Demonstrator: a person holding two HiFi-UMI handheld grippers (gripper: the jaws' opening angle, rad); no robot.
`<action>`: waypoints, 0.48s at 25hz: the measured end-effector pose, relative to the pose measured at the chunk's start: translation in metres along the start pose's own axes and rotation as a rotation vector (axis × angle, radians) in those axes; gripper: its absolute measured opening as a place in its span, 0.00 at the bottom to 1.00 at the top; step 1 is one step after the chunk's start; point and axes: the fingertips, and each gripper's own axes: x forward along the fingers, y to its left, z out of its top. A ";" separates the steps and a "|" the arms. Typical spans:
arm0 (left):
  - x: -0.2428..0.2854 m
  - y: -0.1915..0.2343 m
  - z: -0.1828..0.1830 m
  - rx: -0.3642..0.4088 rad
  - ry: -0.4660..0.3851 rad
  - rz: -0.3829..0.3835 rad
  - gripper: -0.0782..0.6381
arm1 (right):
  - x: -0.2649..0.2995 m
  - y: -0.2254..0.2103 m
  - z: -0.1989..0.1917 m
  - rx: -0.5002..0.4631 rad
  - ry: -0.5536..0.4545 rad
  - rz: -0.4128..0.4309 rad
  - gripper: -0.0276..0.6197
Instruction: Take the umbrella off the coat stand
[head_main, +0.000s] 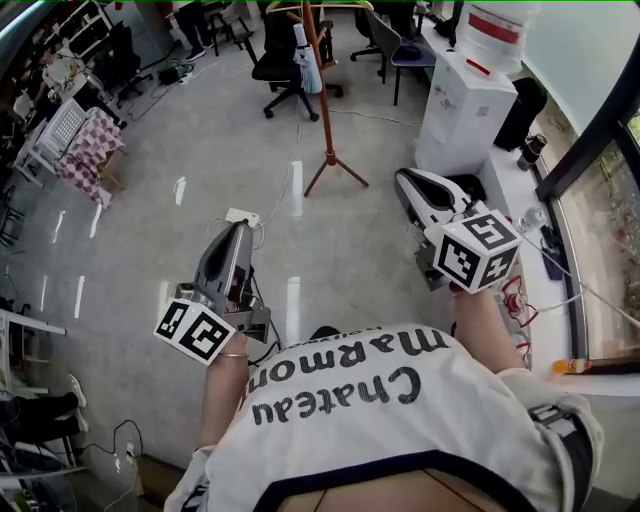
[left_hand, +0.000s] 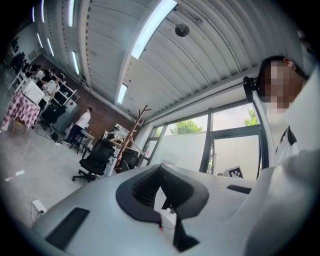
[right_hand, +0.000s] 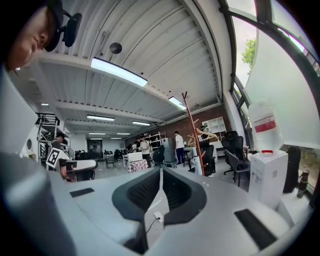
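Observation:
The brown coat stand (head_main: 323, 95) rises on three splayed feet at the far middle of the grey floor, well ahead of both grippers. A pale folded umbrella (head_main: 304, 52) hangs by its pole, and a hanger sits near its top. My left gripper (head_main: 243, 228) is held low on the left, shut and empty. On the right, my right gripper (head_main: 404, 178) is shut too, holding nothing. In the left gripper view the stand (left_hand: 131, 137) is small and far beyond the gripper (left_hand: 161, 168). The right gripper view shows the stand (right_hand: 192, 132) right of the gripper (right_hand: 161, 170).
A white water dispenser (head_main: 462, 95) stands right of the stand, by a window ledge (head_main: 515, 195). Black office chairs (head_main: 283, 62) crowd behind the pole. A power strip (head_main: 243, 216) with a cable lies on the floor near my left gripper. A checkered table (head_main: 90, 148) is far left.

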 end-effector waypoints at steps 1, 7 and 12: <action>0.003 0.000 -0.004 -0.020 0.010 -0.007 0.14 | 0.005 -0.001 -0.005 0.000 0.020 0.011 0.10; 0.021 0.026 -0.015 -0.032 0.037 0.034 0.14 | 0.037 -0.004 -0.034 -0.030 0.121 0.023 0.10; 0.051 0.060 -0.013 -0.003 0.059 0.034 0.14 | 0.081 -0.018 -0.037 0.011 0.140 0.025 0.10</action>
